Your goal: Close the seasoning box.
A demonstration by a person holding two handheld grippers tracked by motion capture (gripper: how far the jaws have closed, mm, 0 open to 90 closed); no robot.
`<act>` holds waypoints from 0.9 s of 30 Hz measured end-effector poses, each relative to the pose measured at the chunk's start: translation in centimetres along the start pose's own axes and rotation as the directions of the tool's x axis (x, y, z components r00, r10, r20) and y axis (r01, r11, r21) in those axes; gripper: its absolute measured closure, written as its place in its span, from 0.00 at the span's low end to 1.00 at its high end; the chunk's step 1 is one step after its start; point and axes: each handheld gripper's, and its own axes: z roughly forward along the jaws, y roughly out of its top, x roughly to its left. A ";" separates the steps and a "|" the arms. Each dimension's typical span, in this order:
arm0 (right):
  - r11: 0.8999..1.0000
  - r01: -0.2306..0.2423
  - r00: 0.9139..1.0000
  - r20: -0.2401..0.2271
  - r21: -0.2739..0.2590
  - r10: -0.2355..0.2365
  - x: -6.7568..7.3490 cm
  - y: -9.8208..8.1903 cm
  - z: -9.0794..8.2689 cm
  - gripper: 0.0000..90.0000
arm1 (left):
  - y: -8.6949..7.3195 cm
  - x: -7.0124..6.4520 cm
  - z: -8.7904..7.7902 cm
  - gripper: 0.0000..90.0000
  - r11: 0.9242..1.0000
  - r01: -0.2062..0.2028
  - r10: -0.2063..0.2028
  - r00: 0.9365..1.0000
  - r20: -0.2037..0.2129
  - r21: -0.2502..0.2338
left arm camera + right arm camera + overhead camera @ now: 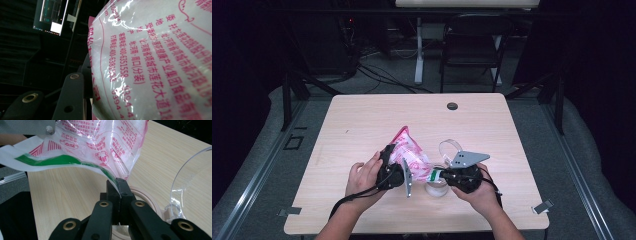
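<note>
Both hands work over the near middle of the pale wooden worktop (pixel 362 120).

Left tool (pixel 393 172): held in the person's left hand (pixel 362 177), jaws partly spread around the body of a pink-and-white printed plastic bag (pixel 408 152). In the left gripper view the bag (pixel 155 60) bulges against the inner side of the one black jaw that shows; the far jaw is hidden behind the bag, so I cannot confirm contact on that side. The bag is lifted off the worktop and tilted, its pink sealed end pointing up and away from the person.

Right tool (pixel 443 175): held in the right hand (pixel 482 192), jaws pressed together on the bag's lower edge. In the right gripper view the two pads (pixel 122 188) meet on a thin fold of film beside the green stripe (pixel 62 160), and the bag (pixel 100 142) rises up and to the left from that pinch.

Below the pinched edge: a small clear jar (pixel 437 186) with a pale rim (pixel 147 195) stands on the worktop, just under the right tool. Its clear hinged lid (pixel 450 147) stands open on the far side; in the right gripper view the lid (pixel 190 180) curves up at the right.

Far edge of the worktop: a dark round cable grommet (pixel 452 106), well apart from the work.
</note>
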 end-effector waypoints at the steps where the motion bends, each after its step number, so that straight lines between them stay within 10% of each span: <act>1: 1.000 0.000 1.000 0.000 0.000 0.000 0.0 0.0 0.0 1.00 | 0.0 0.0 0.0 0.68 1.000 -0.002 0.002 1.000 -0.002 0.001; 27: 1.000 0.003 1.000 0.012 0.004 -0.003 0.0 -0.1 0.0 1.00 | 0.4 0.3 -0.4 0.69 0.999 -0.030 0.029 0.998 -0.054 -0.024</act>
